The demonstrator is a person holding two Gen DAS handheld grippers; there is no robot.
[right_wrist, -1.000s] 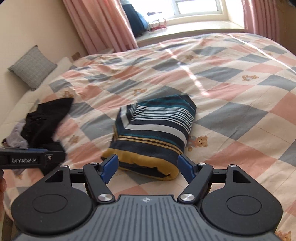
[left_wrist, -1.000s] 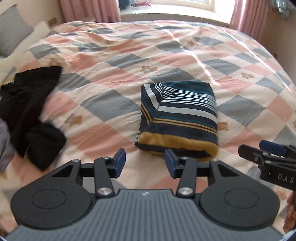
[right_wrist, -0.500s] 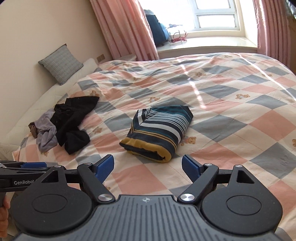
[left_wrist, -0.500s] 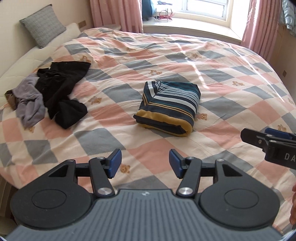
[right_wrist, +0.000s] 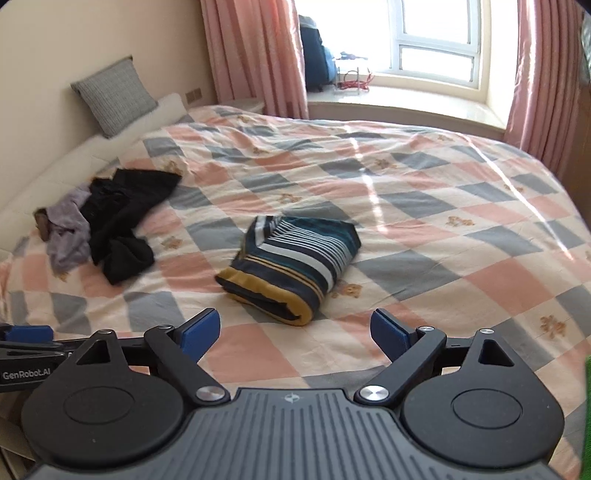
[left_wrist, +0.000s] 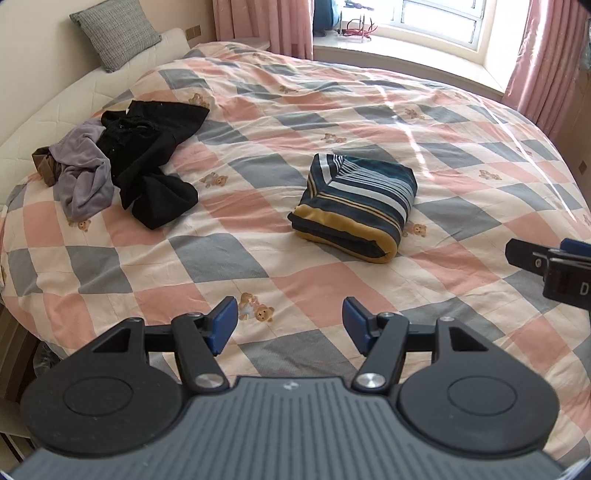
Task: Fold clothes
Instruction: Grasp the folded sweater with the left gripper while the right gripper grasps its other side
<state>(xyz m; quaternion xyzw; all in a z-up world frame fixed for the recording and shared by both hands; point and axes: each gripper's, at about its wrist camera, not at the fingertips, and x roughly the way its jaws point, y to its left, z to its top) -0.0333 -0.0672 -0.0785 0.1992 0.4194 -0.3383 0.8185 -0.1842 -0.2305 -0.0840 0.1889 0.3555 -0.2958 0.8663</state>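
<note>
Striped top [left_wrist: 356, 210] folded on bed [left_wrist: 229, 258] (grippers clear).

Left hand-held gripper [left_wrist: 290, 325] and right hand-held gripper [right_wrist: 295, 334], jaws apart, empty.

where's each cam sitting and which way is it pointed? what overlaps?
Left wrist: on the left gripper, above the bed's near edge, facing the window; the right gripper pokes in at right.
Right wrist: on the right gripper, facing likewise; the left gripper's tip shows at left.
Shared: folded striped garment, black and grey clothes pile, pillow.
</note>
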